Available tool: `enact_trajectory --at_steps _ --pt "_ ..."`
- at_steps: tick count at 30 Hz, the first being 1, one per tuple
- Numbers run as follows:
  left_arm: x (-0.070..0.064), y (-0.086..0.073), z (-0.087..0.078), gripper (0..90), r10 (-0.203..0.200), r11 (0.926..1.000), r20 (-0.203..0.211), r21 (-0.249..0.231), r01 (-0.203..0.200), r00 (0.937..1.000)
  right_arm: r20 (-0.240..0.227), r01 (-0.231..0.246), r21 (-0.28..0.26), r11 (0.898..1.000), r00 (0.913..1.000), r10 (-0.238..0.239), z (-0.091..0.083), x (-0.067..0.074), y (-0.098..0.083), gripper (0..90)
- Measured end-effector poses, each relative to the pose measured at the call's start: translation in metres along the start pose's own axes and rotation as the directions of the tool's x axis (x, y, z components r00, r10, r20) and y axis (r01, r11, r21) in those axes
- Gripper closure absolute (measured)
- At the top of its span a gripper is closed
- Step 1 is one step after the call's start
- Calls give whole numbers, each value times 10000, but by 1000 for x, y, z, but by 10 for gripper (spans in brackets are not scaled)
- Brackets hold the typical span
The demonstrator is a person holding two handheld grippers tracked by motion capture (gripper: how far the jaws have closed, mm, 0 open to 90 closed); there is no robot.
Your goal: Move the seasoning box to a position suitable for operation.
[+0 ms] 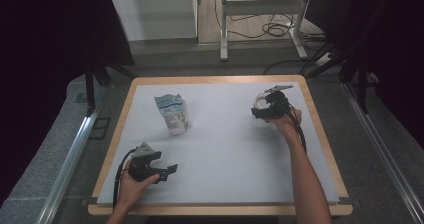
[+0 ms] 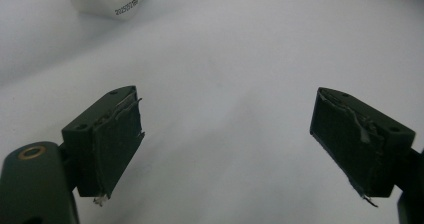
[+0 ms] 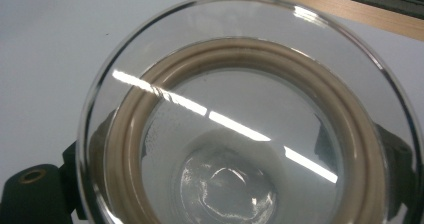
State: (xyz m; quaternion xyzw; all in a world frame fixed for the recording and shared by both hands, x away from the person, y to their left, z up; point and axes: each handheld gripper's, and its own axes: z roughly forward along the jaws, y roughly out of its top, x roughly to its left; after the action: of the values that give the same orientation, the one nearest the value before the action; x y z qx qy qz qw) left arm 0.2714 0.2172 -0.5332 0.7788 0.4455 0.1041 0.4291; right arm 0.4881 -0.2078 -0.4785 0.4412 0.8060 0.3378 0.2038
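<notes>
Glass lid (image 3: 245, 119) with a beige sealing ring (image 3: 150, 104), held up in the right gripper (image 1: 270, 106) over the far right of the white table (image 1: 235, 149); jaws closed on its sides, seemingly at the rim, though the glass hides the contact. Likely rigid, smooth and slippery, breakable if dropped; best gripped across the rim, over the ring, with gentle pressure. Farther left, a crumpled white and blue bag (image 1: 173, 114) standing apart. Near the front edge, left gripper (image 1: 167, 170) wide open, holding nothing.
</notes>
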Motion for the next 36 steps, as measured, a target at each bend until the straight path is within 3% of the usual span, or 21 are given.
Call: enact_trajectory --at_steps 8,18,26,29,36 --pt "3 0 -2 137 -59 10000 -18 -40 59 10000 104 -33 5 10000 9999 33 -9 -1 -1 115" --pt "2 -1 2 137 -35 9999 41 135 35 10000 -310 463 -463 9979 9984 -477 -46 13 -6 115" --pt "3 -2 2 144 -18 9999 53 159 17 10000 -875 882 -601 9943 9918 -932 -69 35 -17 115" --pt "3 -3 2 144 -130 9998 56 141 129 9999 -1148 1212 -659 9904 9851 -1282 -78 47 -25 115" --pt "4 -5 4 144 -241 9996 32 178 240 9997 -1258 1540 -631 9861 9789 -1610 -92 70 -43 115"
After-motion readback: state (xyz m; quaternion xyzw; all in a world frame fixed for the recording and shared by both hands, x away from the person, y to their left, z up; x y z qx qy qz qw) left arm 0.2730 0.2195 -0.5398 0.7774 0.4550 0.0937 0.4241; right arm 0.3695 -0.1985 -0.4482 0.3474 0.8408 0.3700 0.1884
